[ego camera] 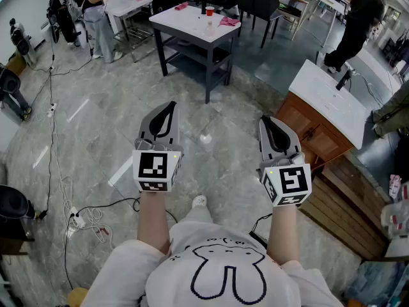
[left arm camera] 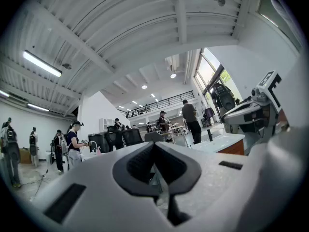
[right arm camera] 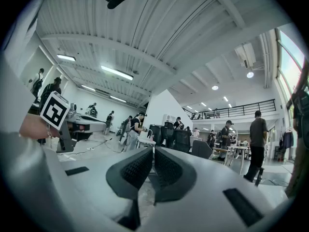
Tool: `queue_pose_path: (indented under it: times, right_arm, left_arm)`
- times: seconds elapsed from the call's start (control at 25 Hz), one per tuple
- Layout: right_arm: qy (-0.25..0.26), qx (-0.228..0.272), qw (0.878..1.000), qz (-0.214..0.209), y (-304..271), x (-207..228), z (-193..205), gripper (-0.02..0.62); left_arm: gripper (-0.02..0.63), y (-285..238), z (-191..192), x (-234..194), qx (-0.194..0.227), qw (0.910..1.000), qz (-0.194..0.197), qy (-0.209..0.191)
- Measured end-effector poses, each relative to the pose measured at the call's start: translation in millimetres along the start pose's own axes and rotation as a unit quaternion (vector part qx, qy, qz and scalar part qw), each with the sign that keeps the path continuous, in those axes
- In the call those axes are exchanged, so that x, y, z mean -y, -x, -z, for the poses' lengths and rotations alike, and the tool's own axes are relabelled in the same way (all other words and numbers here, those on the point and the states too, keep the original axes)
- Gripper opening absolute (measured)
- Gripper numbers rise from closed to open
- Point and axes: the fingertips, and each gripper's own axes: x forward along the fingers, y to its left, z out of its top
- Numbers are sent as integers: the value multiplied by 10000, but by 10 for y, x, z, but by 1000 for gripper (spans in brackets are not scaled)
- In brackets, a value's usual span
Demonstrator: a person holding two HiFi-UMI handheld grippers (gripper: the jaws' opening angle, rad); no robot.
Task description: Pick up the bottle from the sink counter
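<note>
The person is standing on a grey marbled floor in a busy workshop, holding the left gripper and right gripper with both pairs of fingers pressed together on nothing. The white-topped sink counter is lying at two o'clock, well apart from both, carrying a dark slim thing that is possibly the bottle. Only the gripper views are showing the ribbed ceiling and balcony railing.
</note>
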Motion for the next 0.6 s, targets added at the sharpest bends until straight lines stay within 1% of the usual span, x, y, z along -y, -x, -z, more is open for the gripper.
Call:
queue_pose_path:
  times: [0.16, 0.36, 0.6]
  right_arm:
    - [33, -25, 10000, 2, -360, 76, 36, 37]
    - [119, -59, 9999, 25, -831, 170, 62, 37]
    - [61, 6, 9998, 212, -1365, 323, 75, 37]
  left_arm:
    - [9, -292, 81, -196, -2, 10000, -3, -21]
    - [9, -702, 171, -518, 57, 10000, -53, 54]
    - [9, -1208, 238, -839, 123, 9999, 44, 23]
